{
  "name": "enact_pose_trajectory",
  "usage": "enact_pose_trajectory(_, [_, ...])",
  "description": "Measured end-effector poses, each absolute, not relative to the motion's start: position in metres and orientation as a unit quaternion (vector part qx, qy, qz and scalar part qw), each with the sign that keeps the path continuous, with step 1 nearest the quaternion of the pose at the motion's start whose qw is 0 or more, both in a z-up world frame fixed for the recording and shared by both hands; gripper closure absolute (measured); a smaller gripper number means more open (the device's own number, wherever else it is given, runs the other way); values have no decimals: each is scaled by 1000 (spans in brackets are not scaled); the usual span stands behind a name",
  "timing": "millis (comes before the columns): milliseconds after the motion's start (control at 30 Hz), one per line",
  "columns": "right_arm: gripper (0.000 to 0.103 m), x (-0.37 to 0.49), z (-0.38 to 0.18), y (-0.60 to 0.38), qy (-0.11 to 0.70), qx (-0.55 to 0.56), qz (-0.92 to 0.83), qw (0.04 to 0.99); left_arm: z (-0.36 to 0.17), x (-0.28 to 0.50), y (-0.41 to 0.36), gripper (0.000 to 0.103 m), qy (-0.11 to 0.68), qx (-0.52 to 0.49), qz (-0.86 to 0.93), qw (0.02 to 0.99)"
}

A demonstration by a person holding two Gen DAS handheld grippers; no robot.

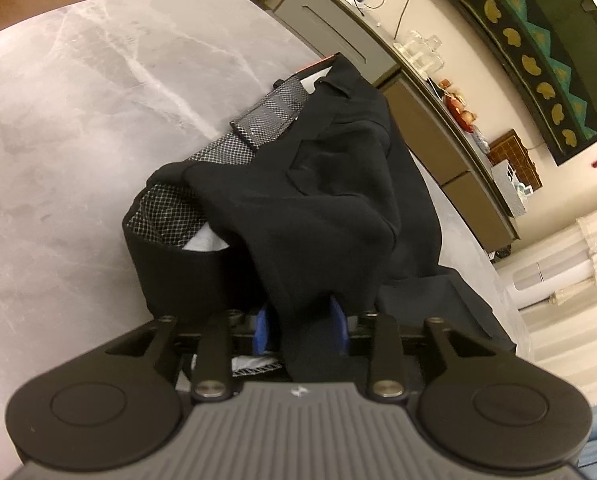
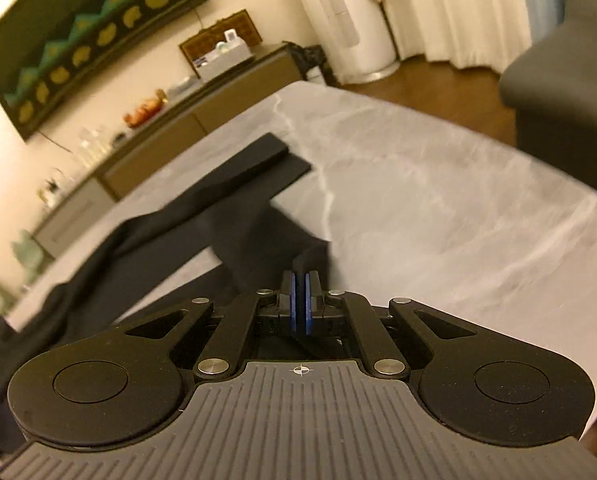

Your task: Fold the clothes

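Black trousers [image 1: 322,200] lie bunched on the marble table [image 1: 78,120], the waistband turned out so the checked lining [image 1: 166,220] shows. My left gripper [image 1: 300,330] holds a thick fold of the black cloth between its blue pads [image 1: 261,332], which stand apart around it. In the right wrist view the trouser legs [image 2: 234,196] stretch away to the left across the table [image 2: 438,200]. My right gripper [image 2: 301,304] is shut on a thin edge of the black cloth, blue pads [image 2: 309,304] nearly touching.
A long low sideboard [image 1: 438,120] with glassware and small items runs along the wall past the table's far edge. A dark framed panel [image 1: 538,60] hangs above it. A grey sofa [image 2: 566,88] and white curtains [image 2: 458,8] are to the right, over wooden floor.
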State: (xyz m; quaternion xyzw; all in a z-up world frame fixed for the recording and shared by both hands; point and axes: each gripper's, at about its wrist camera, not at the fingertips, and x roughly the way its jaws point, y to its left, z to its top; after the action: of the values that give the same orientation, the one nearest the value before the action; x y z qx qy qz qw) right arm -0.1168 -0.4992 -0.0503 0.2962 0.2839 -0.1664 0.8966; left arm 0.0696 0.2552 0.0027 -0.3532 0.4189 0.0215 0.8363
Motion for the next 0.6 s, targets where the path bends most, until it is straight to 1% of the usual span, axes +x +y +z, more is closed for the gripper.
enact_pose_trajectory(33, [101, -121, -53, -499, 279, 305, -160, 896, 3, 71, 253, 59, 418, -351, 23, 838])
enact_pose_trajectory(67, [101, -121, -55, -500, 274, 315, -152, 896, 4, 73, 250, 53, 416, -347, 23, 840])
enact_pose_trajectory(100, [101, -120, -58, -502, 268, 326, -143, 895, 4, 76, 247, 51, 415, -343, 24, 843])
enact_pose_trajectory(133, [101, -116, -61, -503, 264, 334, -134, 895, 5, 79, 244, 52, 414, -338, 25, 845])
enact_pose_trajectory(167, [101, -112, -64, -504, 260, 342, -126, 894, 5, 83, 241, 62, 414, -333, 26, 847])
enact_pose_trajectory(200, [101, -107, -66, -503, 259, 346, -119, 894, 6, 88, 239, 99, 411, -328, 23, 851])
enact_pose_trajectory(233, [101, -98, -63, -505, 256, 347, -113, 895, 11, 94, 240, 98, 404, -326, 13, 855])
enact_pose_trajectory(267, [101, -86, -59, -508, 250, 348, -108, 897, 18, 98, 243, 99, 387, -331, 5, 861])
enact_pose_trajectory(300, [102, -75, -55, -512, 245, 348, -103, 899, 33, 96, 250, 99, 358, -343, -3, 868])
enact_pose_trajectory(367, [102, -74, -30, -528, 178, 352, -102, 913, 67, 83, 269, 99, 290, -376, -27, 880])
enact_pose_trajectory(433, [102, -88, -6, -550, 105, 366, -100, 919, 93, 45, 289, 99, 234, -384, -46, 892])
enact_pose_trajectory(467, [103, -100, 1, -559, 85, 369, -104, 920, 106, 26, 299, 99, 207, -385, -54, 898])
enact_pose_trajectory(500, [103, -113, 7, -568, 71, 372, -112, 919, 104, 6, 310, 99, 208, -386, -45, 898])
enact_pose_trajectory(533, [103, -126, 12, -577, 57, 374, -119, 918, 93, -7, 321, 99, 231, -389, -32, 891])
enact_pose_trajectory(600, [103, -146, 1, -585, 96, 357, -138, 919, 52, -25, 337, 99, 314, -392, 10, 865])
